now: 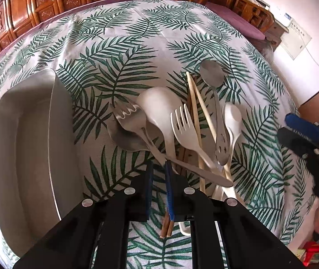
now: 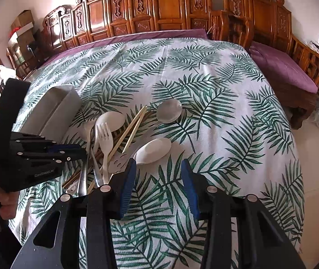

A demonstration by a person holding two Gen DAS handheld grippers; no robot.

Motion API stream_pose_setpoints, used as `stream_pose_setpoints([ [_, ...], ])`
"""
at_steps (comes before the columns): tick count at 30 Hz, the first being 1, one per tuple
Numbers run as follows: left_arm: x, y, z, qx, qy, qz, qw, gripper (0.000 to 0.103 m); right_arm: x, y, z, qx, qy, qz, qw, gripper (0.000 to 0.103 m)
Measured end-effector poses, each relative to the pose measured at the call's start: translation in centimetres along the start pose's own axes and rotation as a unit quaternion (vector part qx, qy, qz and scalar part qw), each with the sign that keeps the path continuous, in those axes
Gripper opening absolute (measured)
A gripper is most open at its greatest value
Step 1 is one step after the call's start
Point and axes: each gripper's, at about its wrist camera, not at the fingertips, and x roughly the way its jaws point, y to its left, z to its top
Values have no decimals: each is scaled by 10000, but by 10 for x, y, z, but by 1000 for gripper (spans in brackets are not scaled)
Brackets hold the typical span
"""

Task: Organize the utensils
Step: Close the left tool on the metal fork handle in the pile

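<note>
Left gripper: your fingers are narrowed to a slim gap over the near end of the pile, at 6 o'clock in the left wrist view; a metal handle runs beneath them, but you cannot tell whether anything is pinched.
Right gripper: spread wide and holding nothing, hovering over bare tablecloth just right of the pile.
Utensil pile: everything lies heaped together at centre, handles crossing toward you: white plastic fork, small white spoon, metal fork, pale chopsticks, large white spoon, metal spoon farthest at 1 o'clock.
Tray: the grey tray sits at 9 o'clock beside the pile, and nothing shows inside it.
Progress: judging from this, you are at the very start; no utensil is sorted, and the whole pile is left to move.
Caution: the crossed handles will likely drag neighbours when you lift one.
</note>
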Motion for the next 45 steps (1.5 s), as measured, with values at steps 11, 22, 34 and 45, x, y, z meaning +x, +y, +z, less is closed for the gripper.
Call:
stream_pose_setpoints([
  [11, 2, 4, -3, -131, 35, -234, 9996, 14, 0, 10, 8, -74, -48, 30, 10000, 44],
  [22, 0, 15, -5, -67, 10, -198, 9998, 10, 12, 11, 13, -52, 29, -2, 10000, 44],
  [34, -12, 20, -6, -81, -230, -251, 9994, 0, 12, 15, 12, -96, 46, -48, 9999, 44],
  [45, -2, 15, -5, -119, 3, -187, 9998, 24, 7, 15, 14, -119, 9, -54, 9999, 44],
])
